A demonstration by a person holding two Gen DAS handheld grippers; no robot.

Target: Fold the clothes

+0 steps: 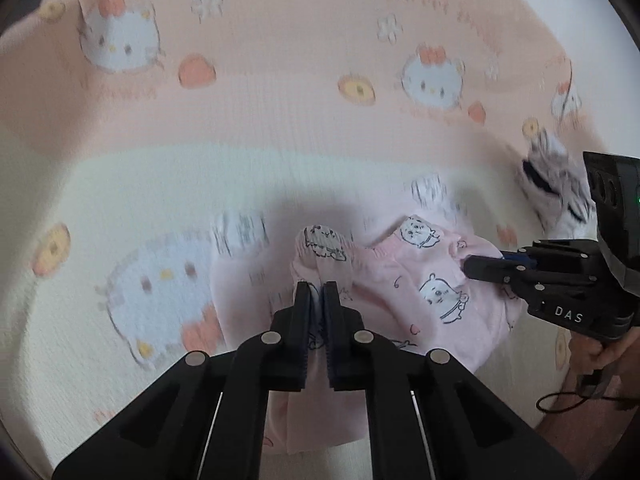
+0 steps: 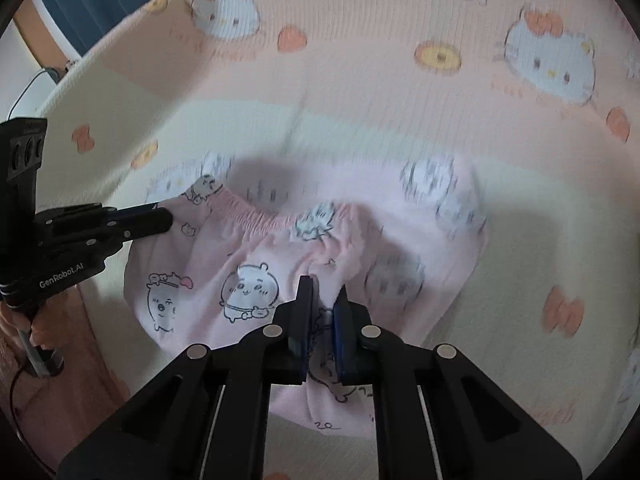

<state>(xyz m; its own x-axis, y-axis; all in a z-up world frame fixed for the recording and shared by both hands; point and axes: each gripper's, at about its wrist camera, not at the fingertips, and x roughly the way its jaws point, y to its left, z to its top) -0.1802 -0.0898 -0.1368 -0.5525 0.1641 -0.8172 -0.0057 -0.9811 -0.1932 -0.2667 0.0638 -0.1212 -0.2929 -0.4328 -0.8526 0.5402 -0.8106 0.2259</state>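
- My left gripper (image 1: 317,286) is pinched down on a bunched edge of the pink printed garment (image 1: 432,280); the jaws stand nearly together with cloth between them.
- My right gripper (image 2: 323,290) also holds the same garment, jaws narrow with a fold of pink fabric caught between, close to the elastic waistband (image 2: 256,216), which runs just ahead of its tips.
- The garment hangs and drapes ahead of and below both sets of fingers, over the cartoon-cat blanket (image 1: 280,92) that covers the surface beyond.
- Both views are motion-blurred, so I judge I am mid-carry of a fold, with the two held points travelling together.
- To do this well I would keep the two grippers level with each other, so the held edge stays straight and the crease forms square.
- I would keep light tension between them; slack will let the middle sag and wrinkle.
- I would lay the edge down onto the far part of the garment before letting go, and release both sides together.
- Risk: a thin pinch on soft knit may slip if I pull apart too hard.
- A dark-and-white item (image 1: 556,184) lies beyond the right gripper; I cannot tell what it is.
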